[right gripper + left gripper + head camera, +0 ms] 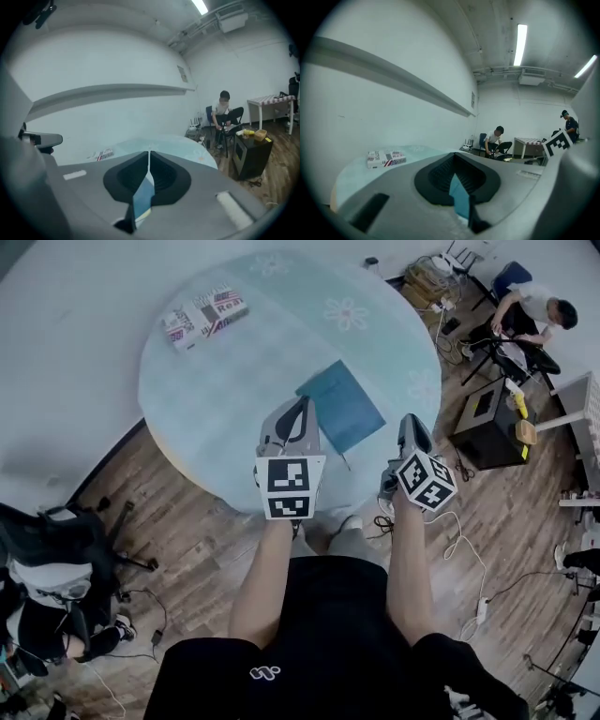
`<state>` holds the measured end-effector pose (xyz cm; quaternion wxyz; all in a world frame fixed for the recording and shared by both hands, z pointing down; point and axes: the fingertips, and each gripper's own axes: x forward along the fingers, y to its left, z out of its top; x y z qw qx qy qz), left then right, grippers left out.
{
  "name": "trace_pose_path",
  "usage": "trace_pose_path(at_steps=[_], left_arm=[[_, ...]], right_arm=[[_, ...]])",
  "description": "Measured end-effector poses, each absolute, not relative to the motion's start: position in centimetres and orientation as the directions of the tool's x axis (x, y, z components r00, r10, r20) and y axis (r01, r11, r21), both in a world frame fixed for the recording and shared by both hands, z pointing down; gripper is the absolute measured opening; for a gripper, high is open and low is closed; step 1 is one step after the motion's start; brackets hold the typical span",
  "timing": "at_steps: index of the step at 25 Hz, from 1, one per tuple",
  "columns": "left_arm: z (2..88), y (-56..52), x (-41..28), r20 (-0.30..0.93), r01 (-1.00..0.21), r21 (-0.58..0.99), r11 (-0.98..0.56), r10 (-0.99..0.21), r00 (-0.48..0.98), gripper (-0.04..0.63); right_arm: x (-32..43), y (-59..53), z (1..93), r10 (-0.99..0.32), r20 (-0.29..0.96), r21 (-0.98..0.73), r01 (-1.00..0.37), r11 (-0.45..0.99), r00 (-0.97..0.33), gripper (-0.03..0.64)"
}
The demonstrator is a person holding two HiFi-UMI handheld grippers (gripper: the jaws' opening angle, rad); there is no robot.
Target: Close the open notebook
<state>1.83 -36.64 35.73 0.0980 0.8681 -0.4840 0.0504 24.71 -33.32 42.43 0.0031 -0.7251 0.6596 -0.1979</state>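
Note:
The blue notebook (339,407) lies flat on the round pale table (216,399) near its front edge, blue cover up, with no open pages showing. My left gripper (305,405) hovers just left of the notebook, above the table, and its jaws meet at the tips. My right gripper (412,422) hangs right of the notebook, past the table's rim, jaws together with only a hairline slit and nothing between them. In the left gripper view a strip of the notebook (461,197) shows below the jaws of the left gripper (454,156). The right gripper view shows the notebook (143,197) the same way under the right gripper (149,155).
A printed box (204,317) sits at the table's far left. A person sits at the back right (525,310) near a black cabinet (487,423). A dark office chair (56,549) stands at the left, and cables (469,559) trail over the wooden floor.

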Motion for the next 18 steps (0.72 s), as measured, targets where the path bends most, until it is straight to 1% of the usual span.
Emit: trace_pose_path(at_steps=[1,4,6,8,12,18], left_arm=[[34.4,-37.0,2.5,0.159,-0.842,0.106,-0.530,-0.826,0.540,0.003],[30.5,-37.9,4.8,0.087,-0.809,0.062,-0.584,-0.805,0.587,0.003],[28.1,-38.4,6.0,0.041,-0.792,0.035,-0.609,-0.791,0.610,0.003],[26.2,-38.7,7.2,0.004,-0.780,0.022,-0.626,-0.780,0.626,0.003],[25.3,-39.2,9.4,-0.010,-0.762,0.034,-0.647,-0.763,0.647,0.003],[25.5,-38.4,11.2,0.000,-0.748,0.013,-0.663,-0.749,0.663,0.003]], right_arm=[[25.3,-33.3,40.6,-0.969,0.241,-0.261,-0.957,-0.127,0.063,0.011],[26.9,-33.2,35.0,-0.991,0.108,-0.263,-0.959,-0.102,0.076,0.009],[26.9,-33.2,31.5,-0.999,0.016,-0.257,-0.965,-0.054,0.052,0.009],[26.6,-33.0,28.7,-0.999,-0.047,-0.208,-0.978,-0.003,0.013,0.008],[25.7,-33.0,26.5,-0.998,-0.060,-0.108,-0.993,0.037,-0.031,0.008],[25.9,-33.0,26.4,-0.998,-0.042,-0.085,-0.995,0.048,-0.045,0.011]])
